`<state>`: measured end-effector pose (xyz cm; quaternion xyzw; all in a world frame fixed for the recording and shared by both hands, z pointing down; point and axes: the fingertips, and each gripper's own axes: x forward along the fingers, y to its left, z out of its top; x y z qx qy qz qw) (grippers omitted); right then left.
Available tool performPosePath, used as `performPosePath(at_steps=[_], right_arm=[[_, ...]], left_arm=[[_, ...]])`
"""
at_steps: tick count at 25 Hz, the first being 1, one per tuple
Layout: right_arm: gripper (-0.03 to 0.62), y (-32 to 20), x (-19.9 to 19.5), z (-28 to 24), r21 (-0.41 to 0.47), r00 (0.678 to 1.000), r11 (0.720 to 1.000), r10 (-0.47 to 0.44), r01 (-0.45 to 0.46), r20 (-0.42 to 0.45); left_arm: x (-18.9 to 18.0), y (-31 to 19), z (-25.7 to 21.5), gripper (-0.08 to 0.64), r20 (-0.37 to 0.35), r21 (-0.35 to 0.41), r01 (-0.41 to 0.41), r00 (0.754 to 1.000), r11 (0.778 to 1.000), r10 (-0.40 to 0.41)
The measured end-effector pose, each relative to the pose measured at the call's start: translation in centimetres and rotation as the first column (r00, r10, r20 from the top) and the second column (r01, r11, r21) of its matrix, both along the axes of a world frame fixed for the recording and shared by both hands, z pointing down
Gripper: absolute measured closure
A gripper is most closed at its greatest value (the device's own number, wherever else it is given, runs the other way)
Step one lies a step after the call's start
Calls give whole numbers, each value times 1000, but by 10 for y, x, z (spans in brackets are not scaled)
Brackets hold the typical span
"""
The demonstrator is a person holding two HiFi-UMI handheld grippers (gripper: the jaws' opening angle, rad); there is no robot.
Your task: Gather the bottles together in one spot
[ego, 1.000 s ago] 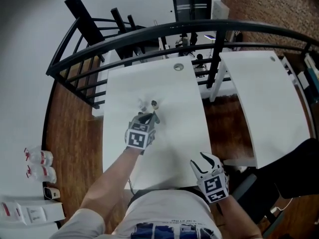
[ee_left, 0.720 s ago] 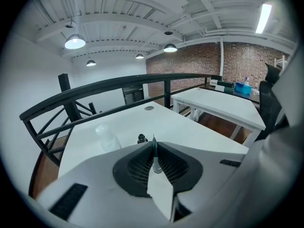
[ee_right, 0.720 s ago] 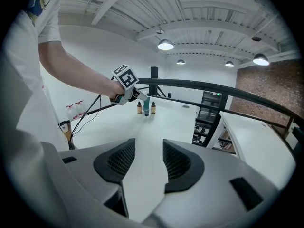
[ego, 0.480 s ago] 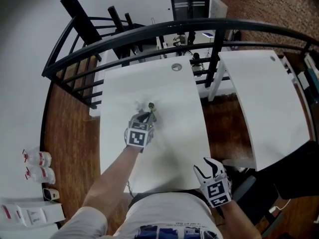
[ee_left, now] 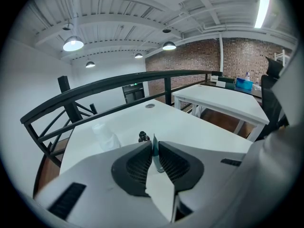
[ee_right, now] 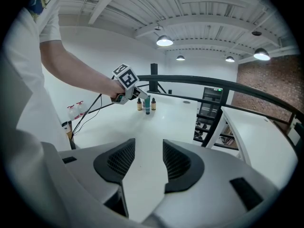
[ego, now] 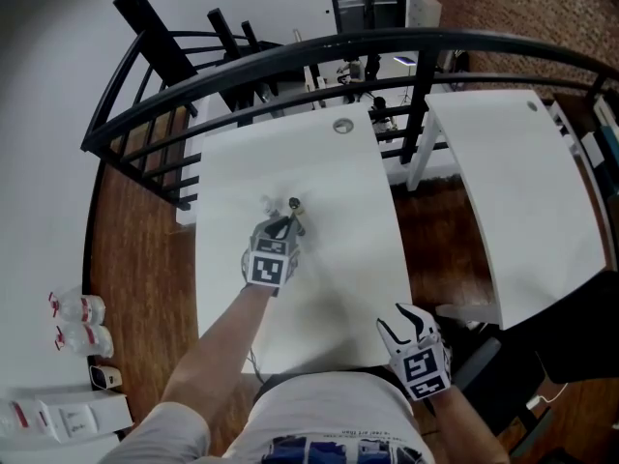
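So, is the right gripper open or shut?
Open: the fingers of the right gripper stand apart in its own view, only bare table between them.

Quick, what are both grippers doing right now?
Left gripper: closed on the teal bottle, though its jaws have just been opening a little.
Right gripper: open, holding nothing.

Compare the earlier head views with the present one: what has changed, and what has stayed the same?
The left gripper has just been opening its jaws slightly, with the teal bottle between them, beside the two amber bottles. The right gripper, open and empty, and the white table stayed as they were.
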<state>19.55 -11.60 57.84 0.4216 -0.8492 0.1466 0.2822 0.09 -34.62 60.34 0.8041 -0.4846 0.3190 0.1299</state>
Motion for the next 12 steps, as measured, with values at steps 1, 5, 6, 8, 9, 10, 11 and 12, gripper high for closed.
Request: performPosePath(at_steps=[1, 5, 6, 8, 9, 10, 11, 12], right_arm=[[382, 0, -1, 1, -2, 1000, 1000, -2, 2, 1], [382, 0, -1, 2, -8, 1000, 1000, -1, 1, 5], [382, 1, -1, 2, -6, 1000, 1000, -2, 2, 3], [382, 2, -3, 2, -6, 1000, 1000, -7, 7, 1], [382, 3, -4, 3, -7, 1000, 1000, -11, 11, 1], [382, 3, -6, 3, -8, 1000, 1000, -15, 15, 1], [382, 4, -8, 2, -8, 1000, 1000, -20, 20, 3], [382, 5, -10, 1, -7, 1000, 1000, -24, 24, 4]], left_arm=[[0, 1, 0, 515, 1, 2, -1, 1000, 1000, 1], [-1, 1, -2, 483, -5, 10, -5, 1000, 1000, 5], [-1, 1, -4, 482, -7, 13, -5, 1000, 1000, 5], [-4, 3, -7, 482, -8, 19, -3, 1000, 1000, 3], [-5, 4, -9, 482, -9, 23, -2, 1000, 1000, 2], [-8, 6, -11, 471, -11, 28, 1, 1000, 1000, -1], [-11, 9, -15, 466, -13, 34, 8, 1000, 999, -7], [-15, 12, -20, 466, -19, 41, 17, 1000, 999, -16]])
